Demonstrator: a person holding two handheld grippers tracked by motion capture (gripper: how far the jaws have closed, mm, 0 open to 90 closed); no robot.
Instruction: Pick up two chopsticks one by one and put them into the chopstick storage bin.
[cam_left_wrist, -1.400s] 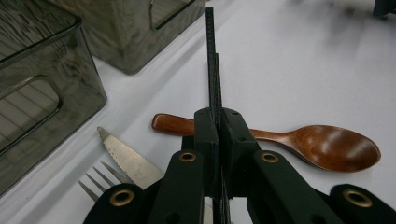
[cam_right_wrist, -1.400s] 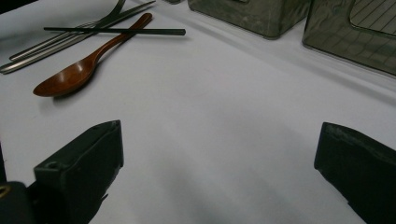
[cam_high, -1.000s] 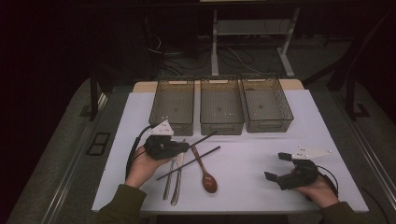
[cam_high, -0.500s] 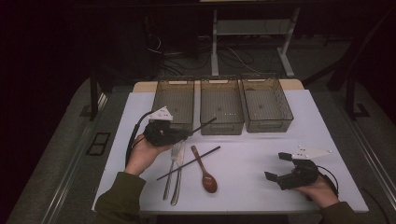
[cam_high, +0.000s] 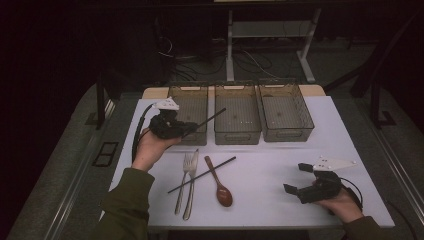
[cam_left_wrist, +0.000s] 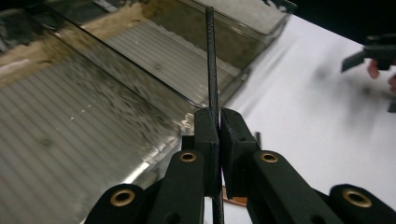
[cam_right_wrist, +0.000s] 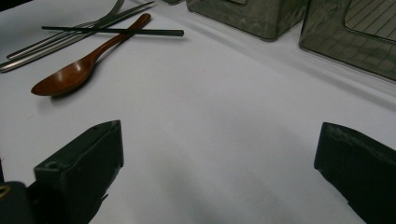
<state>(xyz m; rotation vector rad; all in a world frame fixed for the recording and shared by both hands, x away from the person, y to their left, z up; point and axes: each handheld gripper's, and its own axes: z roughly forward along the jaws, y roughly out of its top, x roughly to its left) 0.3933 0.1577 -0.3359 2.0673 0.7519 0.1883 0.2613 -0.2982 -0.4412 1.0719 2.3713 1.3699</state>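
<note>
Since the earlier pictures, the left gripper (cam_high: 192, 128) is rising from the white table (cam_high: 310, 150) and travelling away from the person, toward the far-left side, carrying a thin, straight black chopstick (cam_high: 206, 121). A second ago it was low over the cutlery; now it is hovering at the near edge of the left smoke-tinted clear plastic bin (cam_high: 190, 107). This suggests the chopstick is being sorted into a bin, and the release is probably the step coming up.

In the left gripper view, the two black jaws are pressing together on the chopstick (cam_left_wrist: 211, 65), gripping it near one end. The stick is running straight up between them, its free length reaching out over the ribbed floor of the bin (cam_left_wrist: 70, 126). In the high view the stick is slanting up and to the right, with its far tip over the gap between the left bin and the middle bin (cam_high: 237, 115). All three bins, including the right bin (cam_high: 285, 112), are looking empty.

The matching second black chopstick (cam_high: 202, 174) is lying on the table, crossing over the brown wooden spoon (cam_high: 220, 185) and touching the two silver metal forks (cam_high: 186, 185) lying side by side.

The right gripper (cam_high: 300, 180) is resting low at the near right of the table, its jaws spread wide and holding nothing.
</note>
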